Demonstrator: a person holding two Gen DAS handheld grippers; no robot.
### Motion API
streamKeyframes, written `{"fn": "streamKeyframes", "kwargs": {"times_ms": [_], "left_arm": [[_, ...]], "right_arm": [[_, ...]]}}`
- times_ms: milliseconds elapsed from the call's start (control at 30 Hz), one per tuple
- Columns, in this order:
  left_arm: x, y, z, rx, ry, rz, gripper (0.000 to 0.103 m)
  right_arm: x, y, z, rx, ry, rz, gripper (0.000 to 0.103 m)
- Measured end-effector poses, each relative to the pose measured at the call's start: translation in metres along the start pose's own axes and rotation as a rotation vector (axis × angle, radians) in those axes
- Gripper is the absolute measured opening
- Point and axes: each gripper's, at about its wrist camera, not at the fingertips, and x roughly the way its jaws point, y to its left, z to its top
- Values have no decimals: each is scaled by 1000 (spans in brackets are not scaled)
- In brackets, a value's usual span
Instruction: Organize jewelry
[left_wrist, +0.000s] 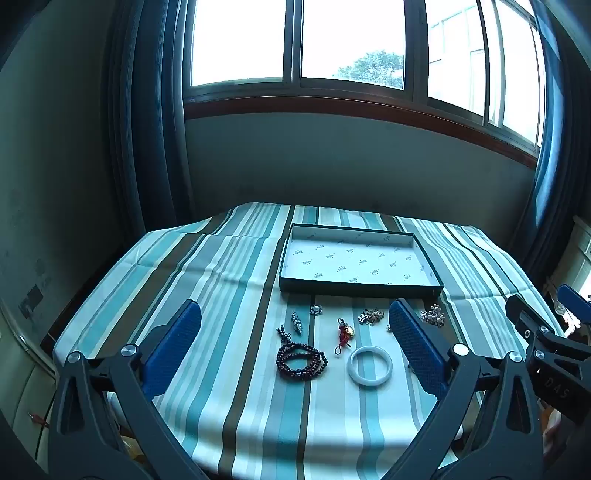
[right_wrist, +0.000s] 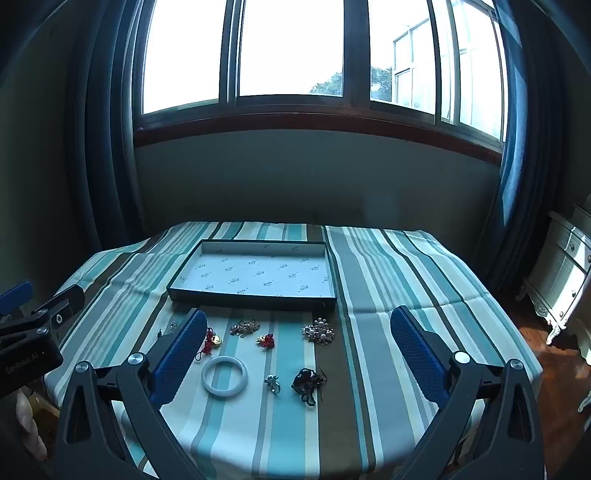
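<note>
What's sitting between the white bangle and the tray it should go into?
From the right wrist view, the white bangle lies nearer than the tray. A gold-toned chain cluster and red-corded charm lie on the cloth between them; lifting over would probably avoid both.

Tray (left_wrist: 360, 288) at table centre-rear, on striped cloth (left_wrist: 236, 424), window (left_wrist: 295, 40) behind. Nothing in tray. Jewelry all in front of tray, on cloth, in two loose rows. Near row, left to right: bead strand (left_wrist: 301, 360), bangle (left_wrist: 369, 365), ring (right_wrist: 272, 382), dark tangled piece (right_wrist: 306, 382) (last two seen from right wrist only). Far row, just before tray edge: long brooch (left_wrist: 296, 322), small flower piece (left_wrist: 316, 309), tasselled charm (left_wrist: 345, 332), chain cluster (left_wrist: 371, 316), second charm (right_wrist: 266, 340), pearl brooch (left_wrist: 433, 315). Bangle just right of bead strand, not touching. Cabinet (right_wrist: 565, 273) off table to the right.
</note>
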Motion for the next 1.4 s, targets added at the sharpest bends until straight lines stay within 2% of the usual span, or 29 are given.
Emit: {"fn": "streamKeyframes", "kwargs": {"times_ms": [1400], "left_arm": [[-3, 0, -1, 22, 10, 5, 101]], "right_arm": [[-2, 5, 2, -12, 4, 4, 99]]}}
